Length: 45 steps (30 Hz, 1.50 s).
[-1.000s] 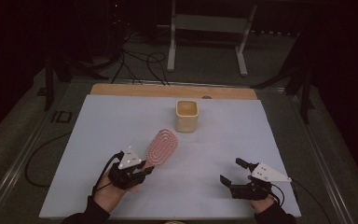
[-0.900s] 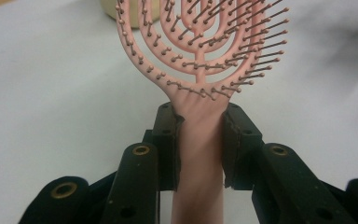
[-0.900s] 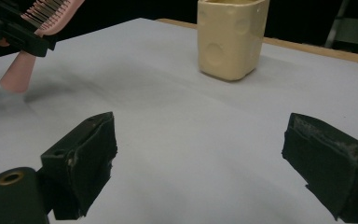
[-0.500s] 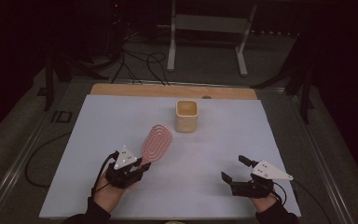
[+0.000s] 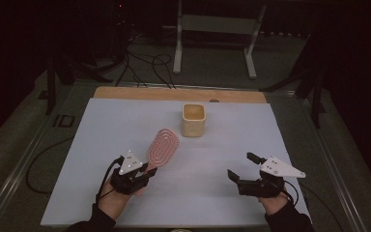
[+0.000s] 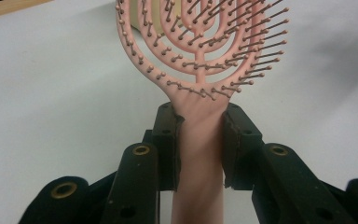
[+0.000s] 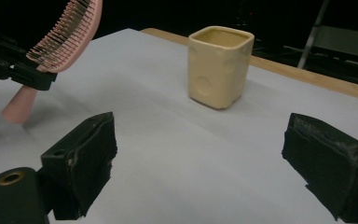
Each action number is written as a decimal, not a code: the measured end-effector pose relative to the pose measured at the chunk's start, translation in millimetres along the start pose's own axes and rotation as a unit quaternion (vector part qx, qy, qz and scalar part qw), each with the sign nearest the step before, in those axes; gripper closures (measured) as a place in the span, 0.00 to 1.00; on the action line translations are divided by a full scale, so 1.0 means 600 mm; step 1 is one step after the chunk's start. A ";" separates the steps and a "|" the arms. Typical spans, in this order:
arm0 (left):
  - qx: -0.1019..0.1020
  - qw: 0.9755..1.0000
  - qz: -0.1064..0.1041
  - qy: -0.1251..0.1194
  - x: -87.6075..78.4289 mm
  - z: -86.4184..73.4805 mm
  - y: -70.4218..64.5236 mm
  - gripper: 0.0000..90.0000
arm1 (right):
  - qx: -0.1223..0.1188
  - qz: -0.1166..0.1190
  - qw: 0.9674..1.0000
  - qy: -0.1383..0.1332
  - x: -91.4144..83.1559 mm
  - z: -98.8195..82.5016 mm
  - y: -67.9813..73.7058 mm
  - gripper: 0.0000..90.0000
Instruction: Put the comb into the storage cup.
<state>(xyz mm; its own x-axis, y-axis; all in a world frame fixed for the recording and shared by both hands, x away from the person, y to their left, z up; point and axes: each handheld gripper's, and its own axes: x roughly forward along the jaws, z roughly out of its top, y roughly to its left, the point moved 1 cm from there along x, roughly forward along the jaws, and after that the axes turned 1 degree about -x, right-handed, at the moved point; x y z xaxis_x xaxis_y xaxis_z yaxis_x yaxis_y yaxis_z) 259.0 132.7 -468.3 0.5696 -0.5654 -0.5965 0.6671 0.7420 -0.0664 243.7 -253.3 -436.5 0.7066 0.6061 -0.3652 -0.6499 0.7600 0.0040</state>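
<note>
A pink hairbrush [image 5: 163, 146] with open loops of bristles is held by its handle in my left gripper [image 5: 145, 174], at the near left of the white table. In the left gripper view both black jaws press on the handle [image 6: 199, 140] just below the brush head [image 6: 200, 42]. The brush is tilted up, its head pointing toward a cream square cup [image 5: 193, 119] standing upright at mid table. My right gripper [image 5: 244, 166] hovers at the near right, open and holding nothing. Its view shows the cup [image 7: 219, 65] ahead and the hairbrush [image 7: 67, 39] at upper left.
The white sheet [image 5: 101, 125] covers the table, with a wooden strip [image 5: 174, 93] along its far edge. Beyond the table, cables [image 5: 145, 63] and a metal stand [image 5: 212, 43] lie on the dark floor.
My left gripper has drawn back toward the near edge with the hairbrush, whose head has tilted lower. The right gripper has shifted slightly.
</note>
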 end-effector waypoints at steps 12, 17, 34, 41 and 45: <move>0.002 1.000 -0.001 0.000 0.001 0.001 -0.002 0.79 | -0.001 0.025 1.000 0.004 0.015 0.050 0.018 0.10; 0.003 1.000 -0.003 0.000 0.000 0.002 -0.004 0.79 | 0.000 0.031 1.000 -0.002 0.021 0.071 0.024 0.10; 0.005 1.000 -0.008 -0.002 0.001 0.005 -0.010 0.79 | -0.016 0.060 0.998 -0.020 0.037 0.128 0.065 0.09; 0.004 1.000 -0.010 -0.003 0.001 0.005 -0.011 0.79 | -0.022 0.074 0.997 -0.025 0.045 0.145 0.081 0.09; 0.008 1.000 -0.013 -0.001 0.002 0.005 -0.013 0.79 | -0.020 0.089 0.995 -0.025 0.057 0.152 0.092 0.09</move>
<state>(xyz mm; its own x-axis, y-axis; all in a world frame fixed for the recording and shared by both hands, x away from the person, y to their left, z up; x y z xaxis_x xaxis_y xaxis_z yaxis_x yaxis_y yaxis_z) 256.1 125.2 -466.2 0.5530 -0.5847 -0.5936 0.6887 0.7217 -0.0692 257.1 -169.3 -364.0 0.5909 0.7424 -0.3157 -0.7763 0.6298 0.0280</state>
